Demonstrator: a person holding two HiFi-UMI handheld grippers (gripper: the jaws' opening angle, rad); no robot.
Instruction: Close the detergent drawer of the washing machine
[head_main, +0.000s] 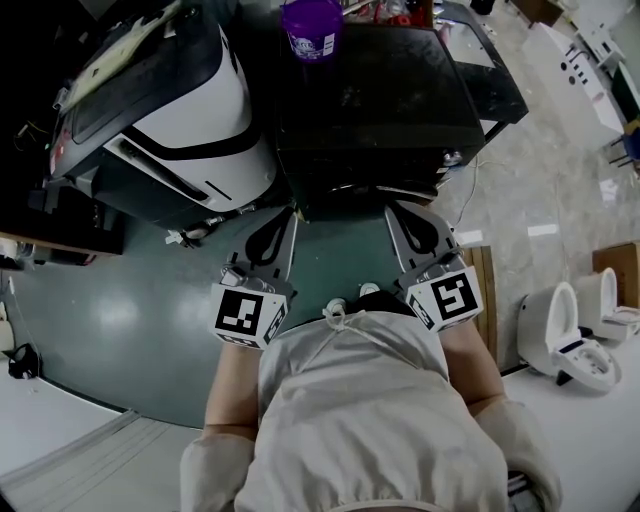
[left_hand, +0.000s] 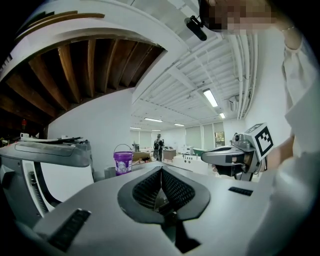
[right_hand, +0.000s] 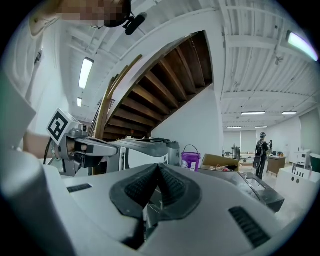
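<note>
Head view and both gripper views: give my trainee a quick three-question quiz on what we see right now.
1. True or false: the left gripper is clamped on an object.
2. What stands on the dark machine ahead of the person? A: a purple bucket. B: a kettle. C: a folded towel.
3. Fill in: the right gripper has its jaws ____ (apart or together).
Key: 1 false, it is shut with nothing between the jaws; 2 A; 3 together.
</note>
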